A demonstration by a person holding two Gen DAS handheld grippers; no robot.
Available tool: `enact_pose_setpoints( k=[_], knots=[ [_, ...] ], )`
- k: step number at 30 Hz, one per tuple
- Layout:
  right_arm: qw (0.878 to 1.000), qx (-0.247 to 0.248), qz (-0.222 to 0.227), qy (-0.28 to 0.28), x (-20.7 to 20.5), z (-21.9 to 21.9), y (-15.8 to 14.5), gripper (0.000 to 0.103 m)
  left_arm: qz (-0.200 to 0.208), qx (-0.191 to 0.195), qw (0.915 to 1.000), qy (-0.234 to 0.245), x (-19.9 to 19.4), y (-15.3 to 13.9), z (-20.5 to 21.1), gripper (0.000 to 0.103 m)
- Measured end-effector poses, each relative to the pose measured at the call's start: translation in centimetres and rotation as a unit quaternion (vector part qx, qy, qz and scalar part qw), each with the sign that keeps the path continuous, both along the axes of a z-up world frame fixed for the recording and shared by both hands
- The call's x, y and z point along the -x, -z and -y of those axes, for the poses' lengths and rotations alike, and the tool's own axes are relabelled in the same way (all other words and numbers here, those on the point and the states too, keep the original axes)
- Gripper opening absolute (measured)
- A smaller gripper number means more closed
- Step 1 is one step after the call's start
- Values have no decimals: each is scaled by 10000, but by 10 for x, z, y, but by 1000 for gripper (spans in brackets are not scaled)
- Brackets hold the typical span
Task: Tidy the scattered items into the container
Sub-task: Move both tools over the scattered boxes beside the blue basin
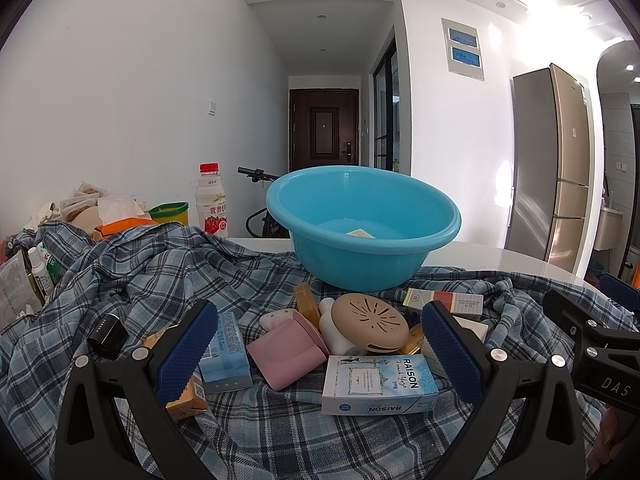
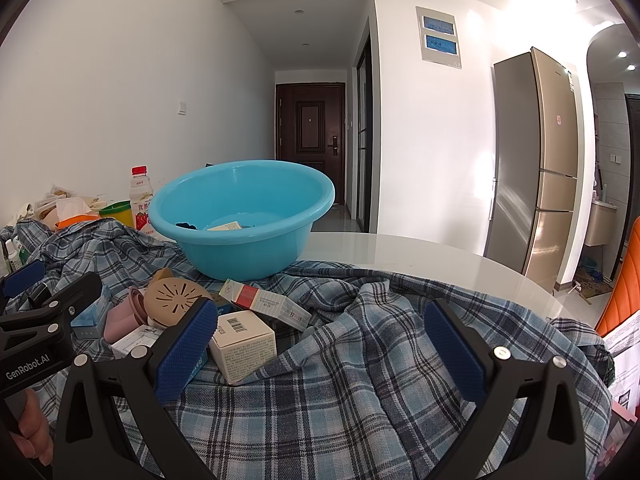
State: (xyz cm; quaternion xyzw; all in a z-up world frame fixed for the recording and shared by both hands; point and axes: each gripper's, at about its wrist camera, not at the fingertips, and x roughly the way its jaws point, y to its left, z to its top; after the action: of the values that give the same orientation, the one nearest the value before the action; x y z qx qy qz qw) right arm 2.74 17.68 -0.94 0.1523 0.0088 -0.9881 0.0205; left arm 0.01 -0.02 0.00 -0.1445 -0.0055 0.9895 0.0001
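Both grippers stood open and empty over the clutter, nothing yet picked.

Left gripper (image 1: 320, 356) hung with jaws spread around the pink case (image 1: 286, 354) and RAISON box (image 1: 378, 384), apparently lining up a grasp. Right gripper (image 2: 320, 354) hovered over the plaid cloth (image 2: 360, 400), the cream box (image 2: 242, 344) beside its left finger. Blue basin (image 1: 362, 224), just behind the pile, already held a few items.

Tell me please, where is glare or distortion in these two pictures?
Left wrist view: strong glare at the upper right washes out the ceiling, and the fridge bows from the fisheye. Right wrist view: the same glare at the top right, a bright reflection on the fridge door, dark vignette corners.
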Motion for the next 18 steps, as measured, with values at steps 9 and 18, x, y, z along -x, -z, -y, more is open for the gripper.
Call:
enact_pose_setpoints(
  k=[9, 18],
  knots=[
    [10000, 0, 0, 1, 0, 1, 0, 103, -1, -1, 10000, 5, 0, 0, 0, 103],
    [10000, -12, 19, 2, 1, -1, -2, 103, -34, 25, 9999, -151, -1, 0, 0, 103]
  ],
)
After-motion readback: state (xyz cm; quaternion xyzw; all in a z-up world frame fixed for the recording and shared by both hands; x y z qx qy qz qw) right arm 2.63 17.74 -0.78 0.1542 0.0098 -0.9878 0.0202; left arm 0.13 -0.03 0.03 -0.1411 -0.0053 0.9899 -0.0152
